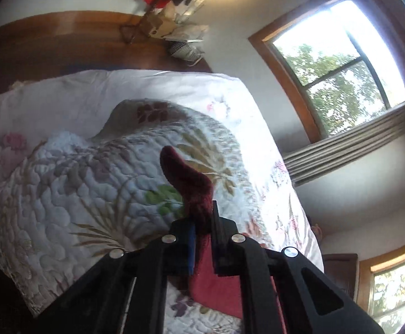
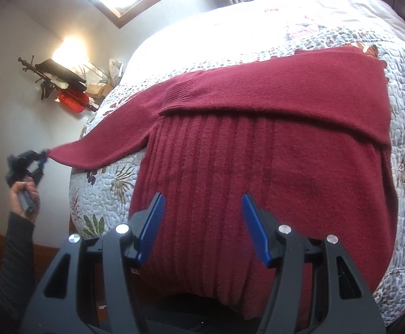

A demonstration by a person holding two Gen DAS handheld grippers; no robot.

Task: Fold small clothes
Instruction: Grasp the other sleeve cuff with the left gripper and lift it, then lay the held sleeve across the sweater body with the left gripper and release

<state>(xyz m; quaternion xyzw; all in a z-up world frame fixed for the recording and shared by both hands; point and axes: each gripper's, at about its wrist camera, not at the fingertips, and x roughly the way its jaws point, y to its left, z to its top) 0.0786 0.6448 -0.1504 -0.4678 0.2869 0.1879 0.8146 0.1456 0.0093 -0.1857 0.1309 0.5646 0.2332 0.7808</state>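
Sleeve: the left sleeve of a dark red knitted sweater is drawn out sideways past the edge of the bed, lifted off the quilt, its cuff end in the left gripper.
Left gripper: pressed together on the cuff; in the left wrist view the red knit stands up between the two fingers, pinched there, and the rest of the garment shows only as a red patch under the gripper.
Hand: the person's hand grips the handle of the left gripper, a dark sleeve behind it, at the far left of the right wrist view.
Sweater body: it lies flat on the quilted floral bedspread, ribbed panel towards the camera, hem hanging a little over the near edge of the bed.
Right sleeve: it is already laid across the upper body as a wide band, from the right edge towards the left shoulder.
Right gripper: it hovers over the lower ribbed part with its blue pads spread wide apart, holding nothing; whether the tips touch the knit cannot be told.
Done so far: judging from how the cloth lies, the garment is spread out and one sleeve is folded in.
Left to do: the held sleeve looks next, to be carried across the chest and laid over the other; after that the body has yet to be folded, since it lies at full length.
Risk: pulling on the cuff may drag the body out of square.
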